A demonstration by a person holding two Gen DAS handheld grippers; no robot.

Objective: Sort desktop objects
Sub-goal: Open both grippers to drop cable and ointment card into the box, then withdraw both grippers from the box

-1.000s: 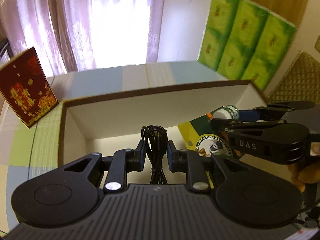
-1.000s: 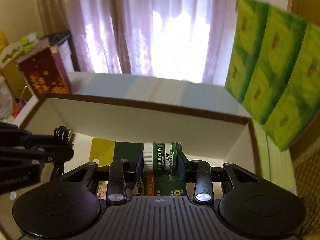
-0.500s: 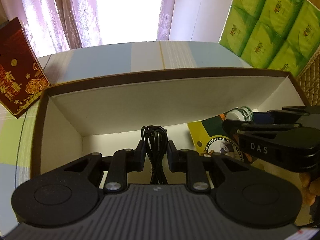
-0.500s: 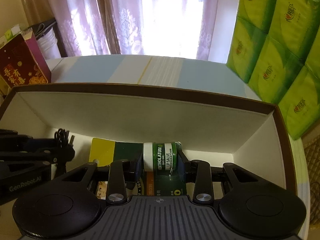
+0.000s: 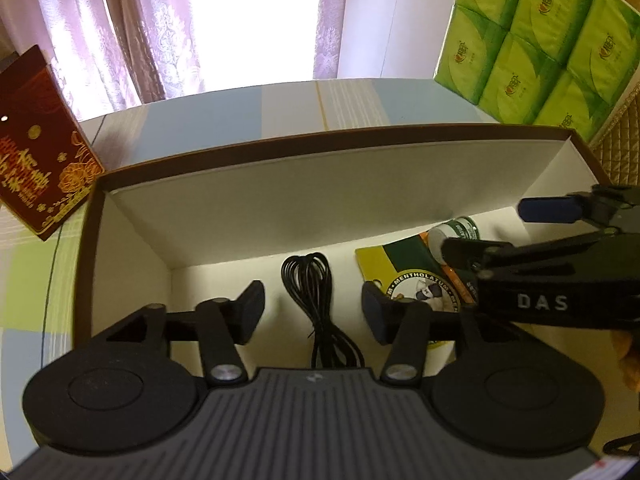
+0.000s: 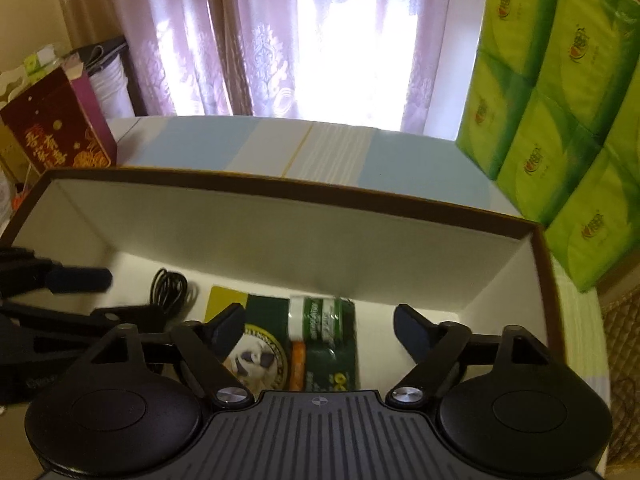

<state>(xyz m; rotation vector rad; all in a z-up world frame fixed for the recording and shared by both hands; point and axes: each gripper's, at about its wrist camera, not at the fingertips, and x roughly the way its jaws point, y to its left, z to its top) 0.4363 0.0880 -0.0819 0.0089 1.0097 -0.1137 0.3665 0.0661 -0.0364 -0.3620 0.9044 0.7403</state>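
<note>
A coiled black cable [image 5: 308, 280] lies on the floor of a white box with a brown rim [image 5: 320, 138], between the spread fingers of my left gripper [image 5: 314, 308], which is open and holds nothing. To its right lies a green and yellow Mentholatum card pack [image 5: 400, 276]. A green jar with a white lid [image 6: 320, 316] lies on its side on that card pack [image 6: 328, 364], looking blurred. My right gripper [image 6: 320, 326] hangs open just above the jar. The cable [image 6: 168, 286] and the left gripper [image 6: 100, 296] show at the left of the right wrist view.
A dark red gift box [image 5: 40, 152] stands on the striped tablecloth, left of the white box. Stacked green tissue packs [image 5: 540, 40] rise at the back right. A wicker surface [image 5: 616, 140] lies at the far right. Pink curtains hang behind the table.
Both grippers have opened. The left has let go of the black cable and the right has let go of the green jar. Both things now lie in the box.
</note>
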